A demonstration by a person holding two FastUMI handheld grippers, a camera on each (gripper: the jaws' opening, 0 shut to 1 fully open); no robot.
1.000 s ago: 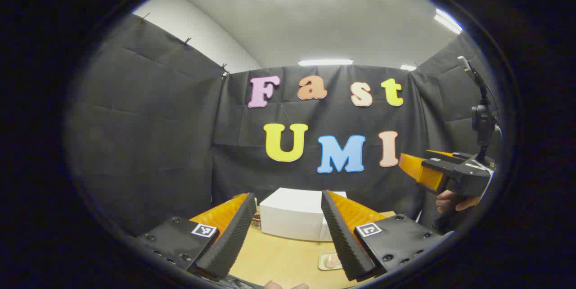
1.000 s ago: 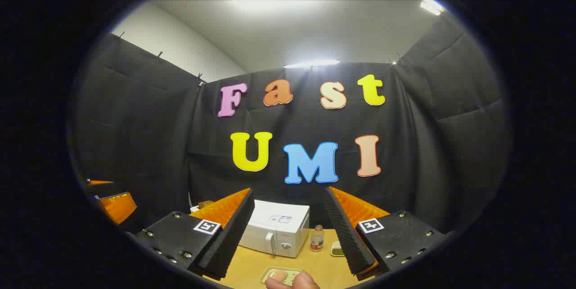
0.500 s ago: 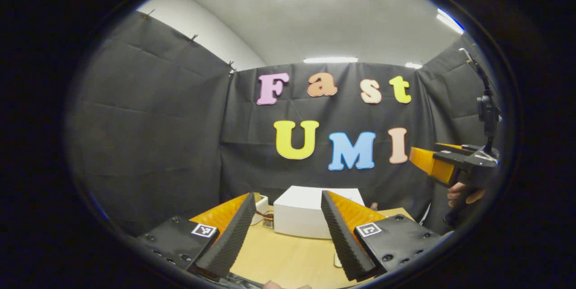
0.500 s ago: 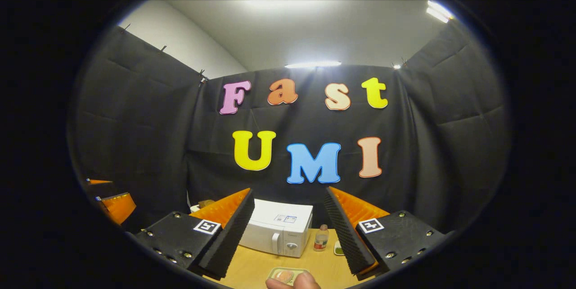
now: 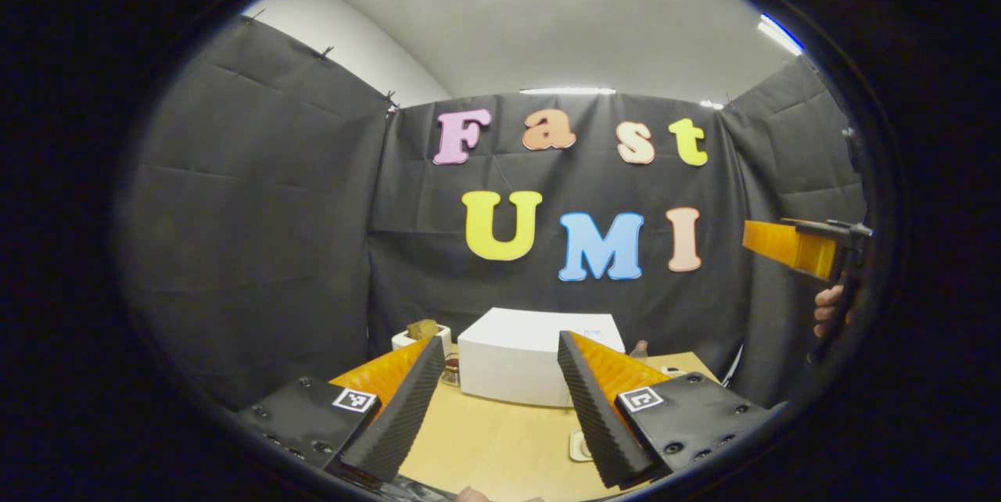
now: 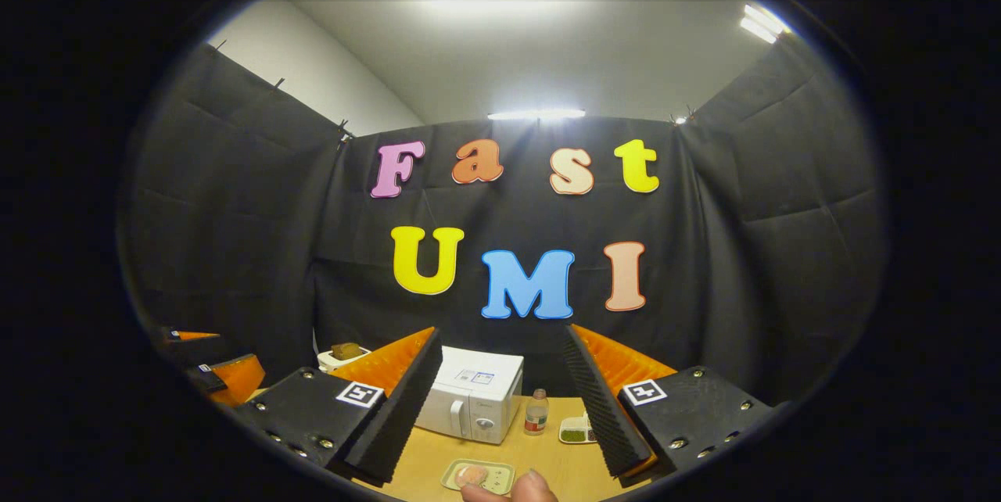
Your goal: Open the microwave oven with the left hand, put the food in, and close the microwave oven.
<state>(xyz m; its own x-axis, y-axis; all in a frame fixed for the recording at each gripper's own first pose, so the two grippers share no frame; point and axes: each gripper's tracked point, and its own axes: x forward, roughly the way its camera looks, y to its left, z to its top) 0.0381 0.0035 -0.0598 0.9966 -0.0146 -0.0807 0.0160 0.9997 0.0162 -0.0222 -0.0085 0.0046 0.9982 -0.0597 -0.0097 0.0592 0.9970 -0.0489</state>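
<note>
Left gripper [image 5: 493, 416]: jaws apart, empty, raised short of the microwave [image 6: 469, 402]. Microwave: door shut, at the bench's [image 6: 559, 467] far edge, long axis across it, handle at the door's right edge facing forward. Food tray [image 6: 477, 475]: just before the microwave. Right gripper [image 6: 496, 416]: jaws apart, empty, likewise short of it.

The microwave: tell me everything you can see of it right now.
The microwave is a white box standing upright at the back of the wooden table, its door shut. On its front are a vertical handle and a round knob; a label sits on top. Neither gripper touches it. A small bottle stands apart on its knob side.
</note>
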